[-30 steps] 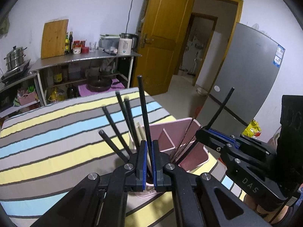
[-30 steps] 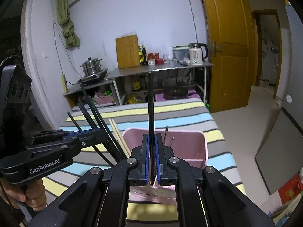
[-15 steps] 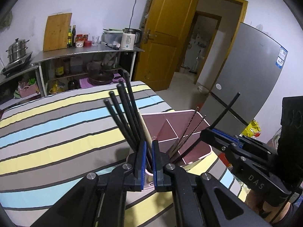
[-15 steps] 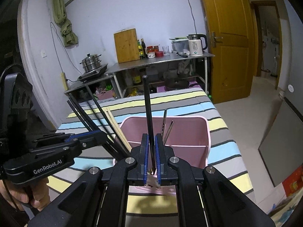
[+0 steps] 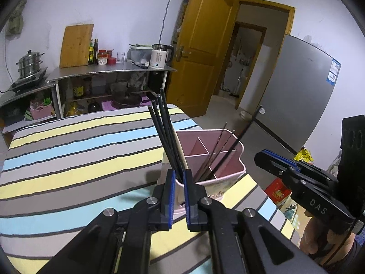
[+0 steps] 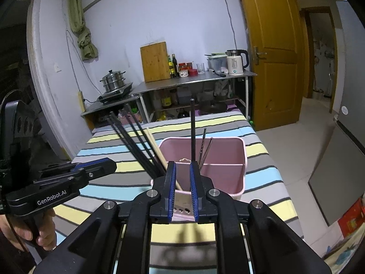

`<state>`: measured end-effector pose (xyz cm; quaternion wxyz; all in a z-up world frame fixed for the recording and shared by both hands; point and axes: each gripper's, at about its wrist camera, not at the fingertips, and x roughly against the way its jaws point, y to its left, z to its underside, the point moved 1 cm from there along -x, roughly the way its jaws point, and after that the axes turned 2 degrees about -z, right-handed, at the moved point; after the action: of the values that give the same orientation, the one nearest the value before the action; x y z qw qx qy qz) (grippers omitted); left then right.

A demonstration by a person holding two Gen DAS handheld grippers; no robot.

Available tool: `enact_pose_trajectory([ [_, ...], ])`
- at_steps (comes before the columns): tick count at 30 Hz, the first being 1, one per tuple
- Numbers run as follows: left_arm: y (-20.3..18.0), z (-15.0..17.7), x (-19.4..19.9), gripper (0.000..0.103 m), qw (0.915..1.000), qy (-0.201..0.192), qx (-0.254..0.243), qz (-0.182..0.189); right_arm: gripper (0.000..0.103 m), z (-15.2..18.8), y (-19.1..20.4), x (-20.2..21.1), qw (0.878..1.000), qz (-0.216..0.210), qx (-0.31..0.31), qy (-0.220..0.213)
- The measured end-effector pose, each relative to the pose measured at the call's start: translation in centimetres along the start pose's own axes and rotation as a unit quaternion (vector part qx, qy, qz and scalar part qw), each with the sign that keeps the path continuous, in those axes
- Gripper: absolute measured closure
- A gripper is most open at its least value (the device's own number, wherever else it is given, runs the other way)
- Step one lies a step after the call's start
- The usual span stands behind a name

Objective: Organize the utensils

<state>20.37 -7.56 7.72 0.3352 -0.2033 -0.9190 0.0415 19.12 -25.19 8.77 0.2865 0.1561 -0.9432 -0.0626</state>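
The pink organizer (image 6: 224,166) stands on the striped table (image 5: 68,155), black chopsticks (image 5: 166,132) leaning out of its near-left compartment. The left claw (image 5: 179,196) is all but closed with nothing pinched; the right claw (image 6: 182,194) is opening — one black chopstick (image 6: 192,127) stands free beyond it.

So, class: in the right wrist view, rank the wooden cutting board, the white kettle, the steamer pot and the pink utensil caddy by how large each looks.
1. Pink utensil caddy, nearest the camera.
2. Wooden cutting board.
3. Steamer pot and white kettle look alike in size, so unranked.
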Motion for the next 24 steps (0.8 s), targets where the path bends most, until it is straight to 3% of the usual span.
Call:
enact_pose_trajectory([
  [9,-1.0,2.3,3.8,0.093,0.9996,-0.025,-0.006,-0.007,0.089,1.7,1.3,3.2,1.000,0.005,0.009,-0.017],
  [24,-3.0,8.4,6.4,0.092,0.9985,-0.049,-0.020,-0.014,0.084,6.3,2.1,6.2,0.999,0.024,0.012,-0.021],
])
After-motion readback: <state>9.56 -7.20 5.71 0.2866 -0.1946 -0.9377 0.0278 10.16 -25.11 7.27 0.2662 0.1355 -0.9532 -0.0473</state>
